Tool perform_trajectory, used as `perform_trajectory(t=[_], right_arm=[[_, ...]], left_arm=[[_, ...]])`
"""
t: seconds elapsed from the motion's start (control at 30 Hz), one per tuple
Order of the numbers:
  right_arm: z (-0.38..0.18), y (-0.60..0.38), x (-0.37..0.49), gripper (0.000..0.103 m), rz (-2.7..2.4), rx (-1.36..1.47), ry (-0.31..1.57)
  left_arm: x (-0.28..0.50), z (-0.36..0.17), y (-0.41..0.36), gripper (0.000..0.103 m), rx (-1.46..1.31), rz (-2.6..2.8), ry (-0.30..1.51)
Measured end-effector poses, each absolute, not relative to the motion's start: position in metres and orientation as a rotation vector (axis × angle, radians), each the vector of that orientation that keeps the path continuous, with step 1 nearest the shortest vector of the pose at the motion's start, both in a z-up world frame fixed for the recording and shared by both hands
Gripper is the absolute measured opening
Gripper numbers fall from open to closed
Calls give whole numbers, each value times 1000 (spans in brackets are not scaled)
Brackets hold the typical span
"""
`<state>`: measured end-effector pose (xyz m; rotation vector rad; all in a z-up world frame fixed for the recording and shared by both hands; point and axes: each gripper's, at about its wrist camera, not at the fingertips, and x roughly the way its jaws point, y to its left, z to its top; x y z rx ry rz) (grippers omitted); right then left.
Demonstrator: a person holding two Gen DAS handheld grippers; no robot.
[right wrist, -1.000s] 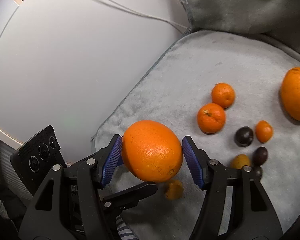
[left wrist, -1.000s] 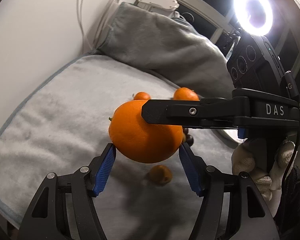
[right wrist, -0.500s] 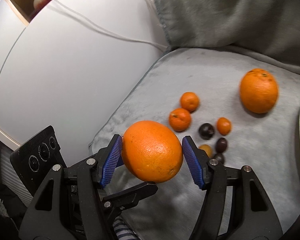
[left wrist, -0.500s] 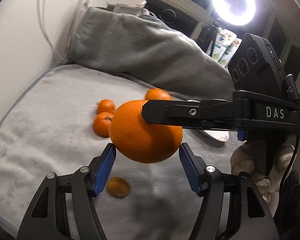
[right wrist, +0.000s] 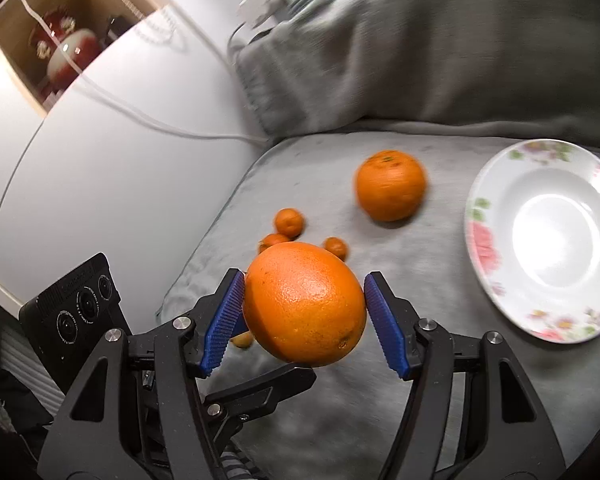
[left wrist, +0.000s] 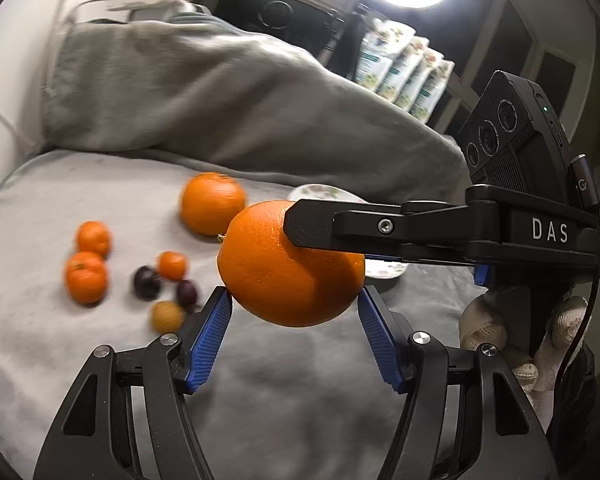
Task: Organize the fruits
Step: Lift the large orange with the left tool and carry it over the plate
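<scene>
Step in hand: carrying one orange to the plate. Not yet set down.

Left edge of the blanket (left wrist: 60,360): two mandarins (left wrist: 86,276), one behind the other. Just right of them lies a loose cluster: a smaller mandarin (left wrist: 173,265), two dark fruits (left wrist: 146,282), one yellowish fruit (left wrist: 166,315). The picture is blurred there, so they may be plums; I cannot tell.

Towards the back edge, in front of the grey pillow (left wrist: 220,100): a second big orange (left wrist: 212,208), resting on the blanket.

Middle, in the air: the big orange (left wrist: 288,272) I am carrying, clear of the blanket. My left gripper (left wrist: 293,294) has its blue pads pressed on the fruit's lower flanks at about half spread. My right gripper (right wrist: 304,280) pinches the same fruit crosswise at a similar spread, one finger lying over the top in the left view. My gloved right hand (left wrist: 500,328) shows below it.

Right edge: the flowered plate (right wrist: 474,236), with nothing on it in the right view.

Next move, as I judge it:
- swing both grippers right, together, until the orange is over the plate's well;
- lower until it rests there;
- spread both pairs of jaws, then draw back without nudging it.

Risk: the plate sits on soft cloth and may tip if loaded at the rim.
</scene>
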<state>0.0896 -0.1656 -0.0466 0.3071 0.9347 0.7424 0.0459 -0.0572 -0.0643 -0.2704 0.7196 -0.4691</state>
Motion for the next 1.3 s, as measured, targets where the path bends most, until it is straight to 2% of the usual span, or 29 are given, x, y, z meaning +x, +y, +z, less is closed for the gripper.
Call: perform_trajectory(t=[0.67, 1.3], right_arm=[[-67, -279, 109, 65, 573, 460, 909], [-77, -299, 124, 65, 521, 487, 913]], left_arm=[[85, -73, -147, 65, -196, -615, 790], [99, -80, -161, 64, -168, -624, 826]])
